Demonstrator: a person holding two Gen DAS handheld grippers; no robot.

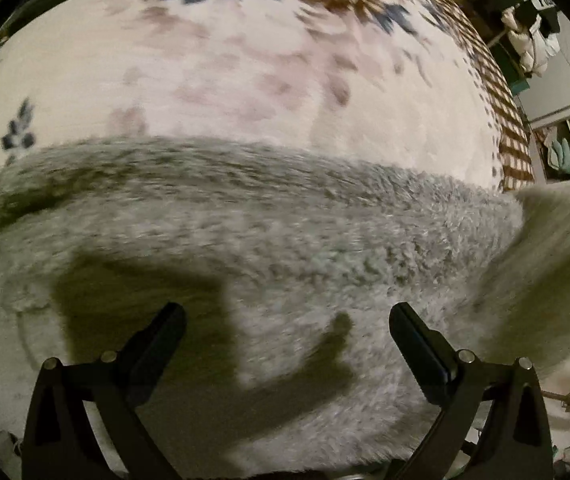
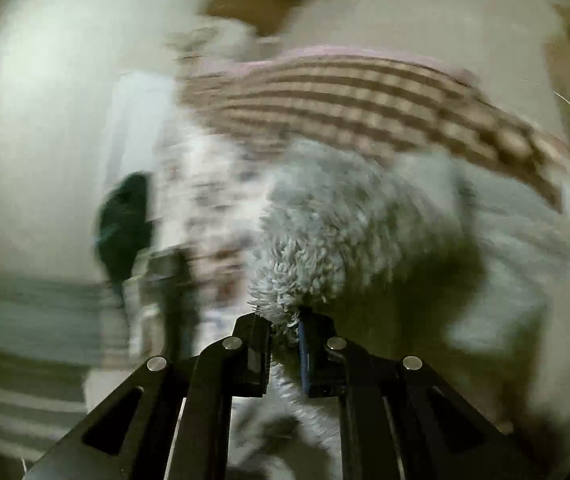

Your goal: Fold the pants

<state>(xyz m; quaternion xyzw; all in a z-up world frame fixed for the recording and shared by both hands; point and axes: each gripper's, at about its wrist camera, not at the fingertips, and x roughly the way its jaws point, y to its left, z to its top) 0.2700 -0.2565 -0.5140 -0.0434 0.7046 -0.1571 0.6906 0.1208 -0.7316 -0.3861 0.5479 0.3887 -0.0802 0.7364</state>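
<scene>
The pants (image 1: pixel 269 232) are fluffy grey fleece, spread across a bed in the left wrist view. My left gripper (image 1: pixel 287 316) is open and empty, hovering just above the fleece and casting a shadow on it. In the right wrist view, which is motion-blurred, my right gripper (image 2: pixel 287 326) is shut on a bunched edge of the pants (image 2: pixel 317 232), lifted off the bed. A blurred raised flap of the pants (image 1: pixel 557 256) shows at the right of the left wrist view.
The bed has a white floral blanket (image 1: pixel 245 72) and a brown checked cover (image 1: pixel 513 128), also blurred in the right wrist view (image 2: pixel 365 104). Hanging clothes (image 1: pixel 533 36) and a closet lie beyond the bed's right edge.
</scene>
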